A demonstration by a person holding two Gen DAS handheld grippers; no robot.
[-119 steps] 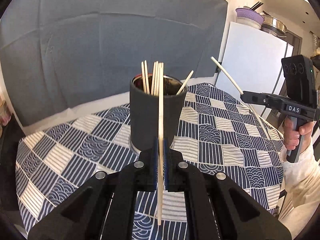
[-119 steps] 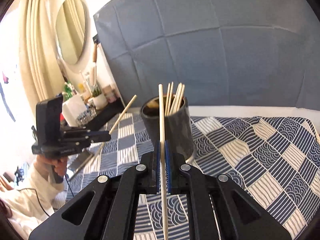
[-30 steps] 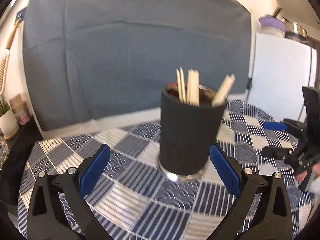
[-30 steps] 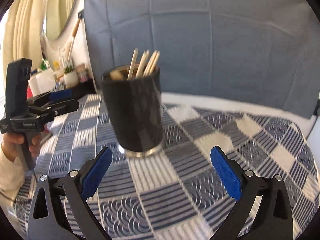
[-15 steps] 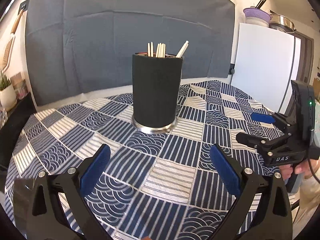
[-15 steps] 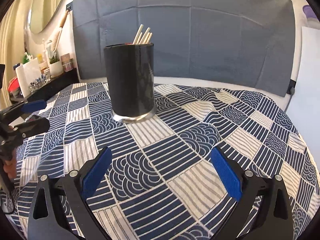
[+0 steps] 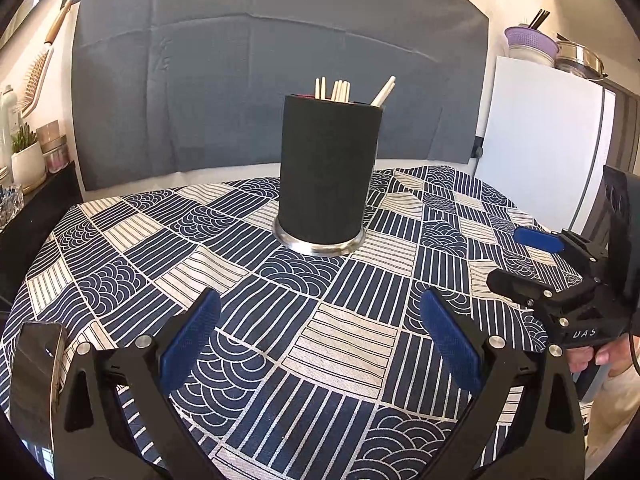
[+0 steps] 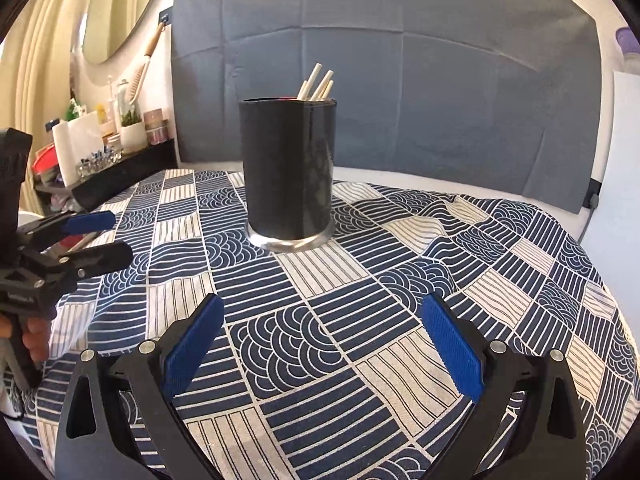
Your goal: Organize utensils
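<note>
A black cylindrical holder (image 7: 328, 168) (image 8: 289, 172) with a metal base stands upright on the blue-and-white patterned tablecloth (image 7: 248, 280) (image 8: 400, 280). Several pale wooden chopsticks (image 7: 340, 90) (image 8: 318, 84) poke out of its top. My left gripper (image 7: 320, 332) is open and empty, low over the cloth, well short of the holder. My right gripper (image 8: 320, 336) is open too, with nothing between its blue pads. Each gripper shows in the other's view, the right one (image 7: 524, 256) at the right edge and the left one (image 8: 104, 236) at the left edge, both held in a hand.
A grey padded backdrop (image 7: 280, 60) rises behind the table. A white fridge (image 7: 540, 132) with bowls on top stands at the right. A dark shelf (image 8: 120, 176) with a plant, jars and bottles runs along the left. A dark flat object (image 7: 36, 368) lies at the table's near-left edge.
Four seconds ago each gripper was shut on a chopstick; now both are open and empty, and the chopsticks stand in the holder. Both grippers have drawn back from the holder and lowered.
</note>
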